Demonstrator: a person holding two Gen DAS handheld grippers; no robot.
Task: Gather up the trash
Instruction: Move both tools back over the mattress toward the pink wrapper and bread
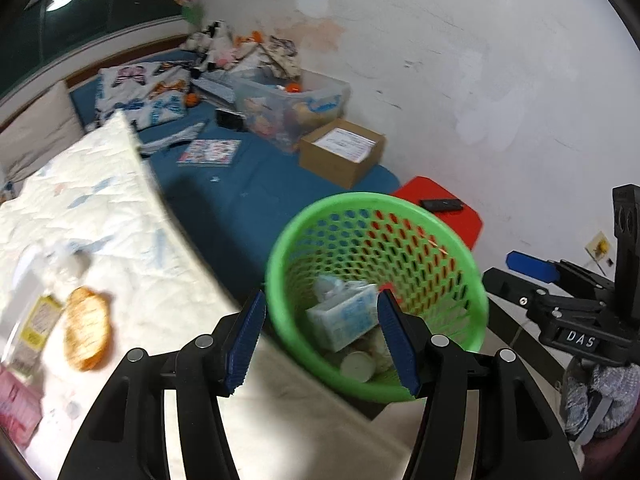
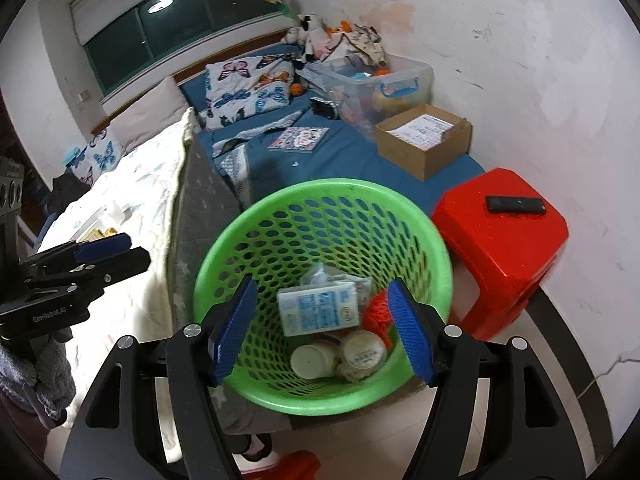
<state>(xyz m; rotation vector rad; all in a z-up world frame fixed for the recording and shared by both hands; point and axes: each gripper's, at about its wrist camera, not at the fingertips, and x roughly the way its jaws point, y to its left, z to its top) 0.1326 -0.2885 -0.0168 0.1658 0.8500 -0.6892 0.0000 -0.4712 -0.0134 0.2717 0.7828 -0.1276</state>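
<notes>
The green mesh basket (image 2: 322,296) stands on the floor between the bed's edge and a red stool (image 2: 500,248), holding a blue-and-white carton (image 2: 318,309), two round tubs and an orange-red wrapper that only the right wrist view shows clearly. Both the right gripper (image 2: 322,330) and the left gripper (image 1: 320,344) hang above the basket with jaws spread wide, gripping nothing. Only the left view shows the quilt (image 1: 100,216) with an orange packet (image 1: 86,334) lying on it.
</notes>
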